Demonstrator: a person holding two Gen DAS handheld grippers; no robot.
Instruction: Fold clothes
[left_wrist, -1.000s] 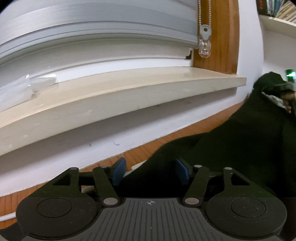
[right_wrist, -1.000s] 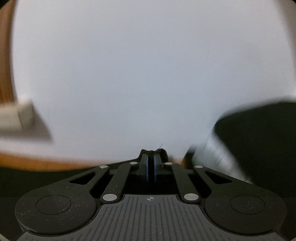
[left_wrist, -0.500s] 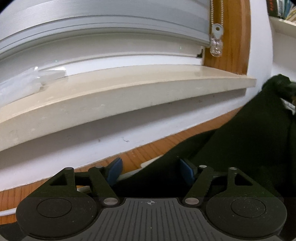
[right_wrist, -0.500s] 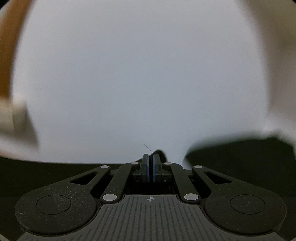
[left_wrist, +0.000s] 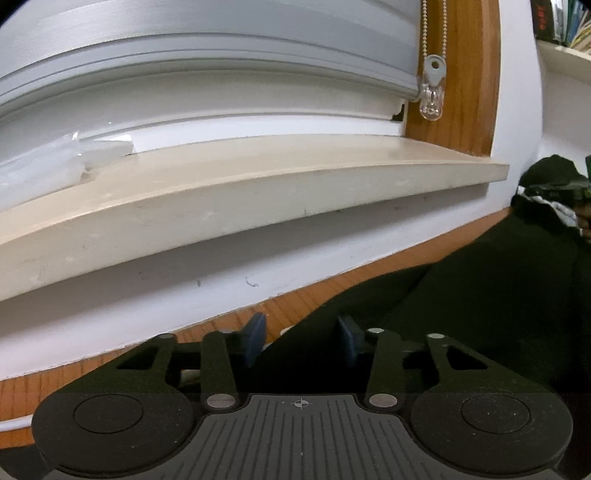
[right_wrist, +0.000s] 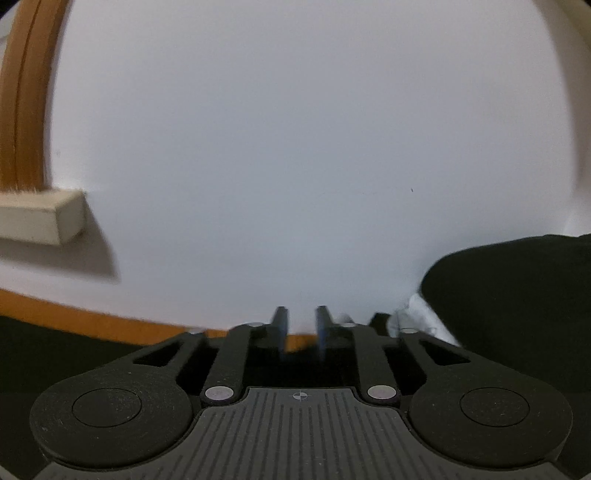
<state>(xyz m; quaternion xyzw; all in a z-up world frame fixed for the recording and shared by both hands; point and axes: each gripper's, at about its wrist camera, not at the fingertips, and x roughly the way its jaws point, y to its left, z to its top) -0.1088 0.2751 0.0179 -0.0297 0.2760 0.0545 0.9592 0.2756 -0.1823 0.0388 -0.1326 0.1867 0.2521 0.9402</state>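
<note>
Now the left gripper, its jaws just narrowing, straddles an edge of the dark garment, which spreads rightward across the wooden table. Beside it the right gripper has just parted, nothing between its pads.

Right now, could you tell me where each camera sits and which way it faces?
Left wrist: on the left gripper, facing the sill, blind and wall; dark garment between its parted, just-closing fingers.
Right wrist: on the right gripper, facing bare wall; fingers just opened, nothing between them; garment at right.
Shared: sill end, wooden frame, table, garment.
</note>
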